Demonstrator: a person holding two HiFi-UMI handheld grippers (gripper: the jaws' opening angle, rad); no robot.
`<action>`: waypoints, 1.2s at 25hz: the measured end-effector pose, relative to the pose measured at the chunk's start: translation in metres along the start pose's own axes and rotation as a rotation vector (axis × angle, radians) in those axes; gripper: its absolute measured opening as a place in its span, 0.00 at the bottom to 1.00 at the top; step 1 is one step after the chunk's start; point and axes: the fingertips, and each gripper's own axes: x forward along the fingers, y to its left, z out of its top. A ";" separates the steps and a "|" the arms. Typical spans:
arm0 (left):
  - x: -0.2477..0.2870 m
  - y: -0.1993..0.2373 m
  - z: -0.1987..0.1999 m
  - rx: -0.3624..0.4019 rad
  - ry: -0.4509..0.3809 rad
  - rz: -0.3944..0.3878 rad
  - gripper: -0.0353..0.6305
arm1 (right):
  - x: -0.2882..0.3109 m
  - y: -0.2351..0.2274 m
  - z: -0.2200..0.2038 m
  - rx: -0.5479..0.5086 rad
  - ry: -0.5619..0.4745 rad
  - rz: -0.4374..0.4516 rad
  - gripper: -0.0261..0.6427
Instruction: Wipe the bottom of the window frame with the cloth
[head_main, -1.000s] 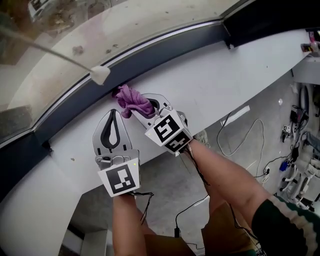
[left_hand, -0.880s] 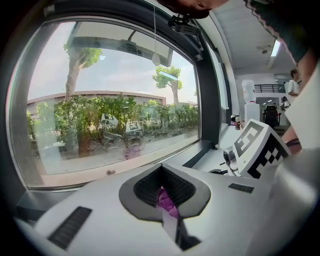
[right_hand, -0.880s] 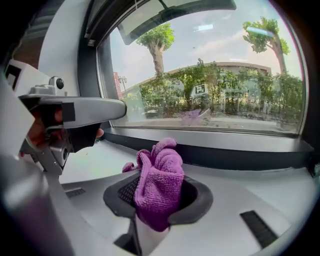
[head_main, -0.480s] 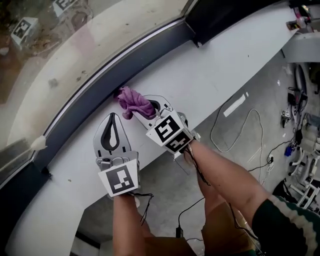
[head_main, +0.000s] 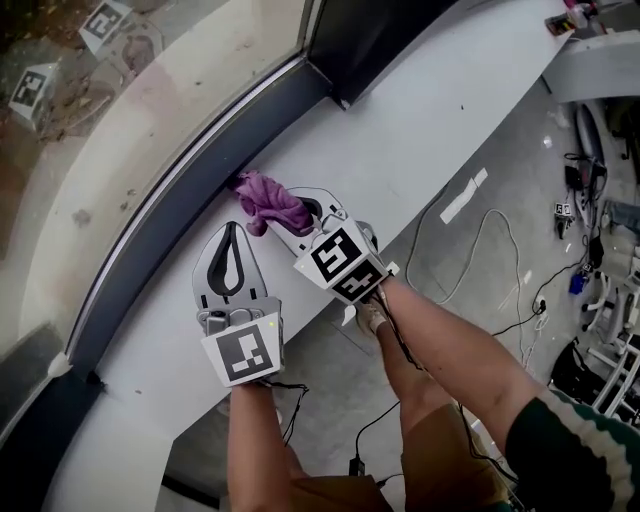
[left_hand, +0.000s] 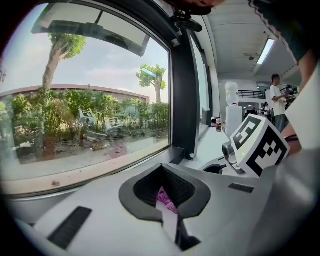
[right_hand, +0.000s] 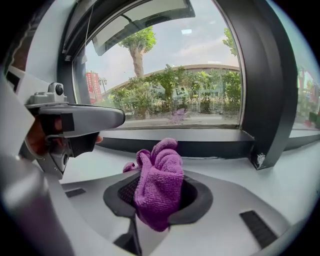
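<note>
No legible txt anywhere. Marker cube (head_main: 243, 355) on left gripper (head_main: 232, 232) & its twin on right gripper (head_main: 292, 215) are showing only b/w square patterns, no letters/nos. Red sign (right_hand: 93, 80) outdoors is carrying print too small to read.

We hold both grippers side by side over the white sill (head_main: 420, 130). Our left gripper (head_main: 232, 232) sits nearer the sill's front edge, its jaws closed tip to tip with nothing between them. Our right gripper (head_main: 290, 215) lies further in, towards the sill's back edge and angled leftward, its jaws clamped on the purple cloth (head_main: 268, 200). Our bare left forearm (head_main: 255, 430) comes straight up from below. Our right forearm (head_main: 450, 350) slants in from the lower right.
</note>
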 end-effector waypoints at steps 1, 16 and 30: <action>0.006 -0.005 0.001 0.000 0.000 -0.007 0.06 | -0.002 -0.007 -0.002 -0.001 0.001 -0.006 0.23; 0.110 -0.102 0.037 -0.004 -0.012 -0.095 0.06 | -0.051 -0.151 -0.024 0.026 0.015 -0.107 0.23; 0.115 -0.118 0.036 -0.045 -0.018 -0.138 0.06 | -0.062 -0.170 -0.029 0.016 0.031 -0.160 0.23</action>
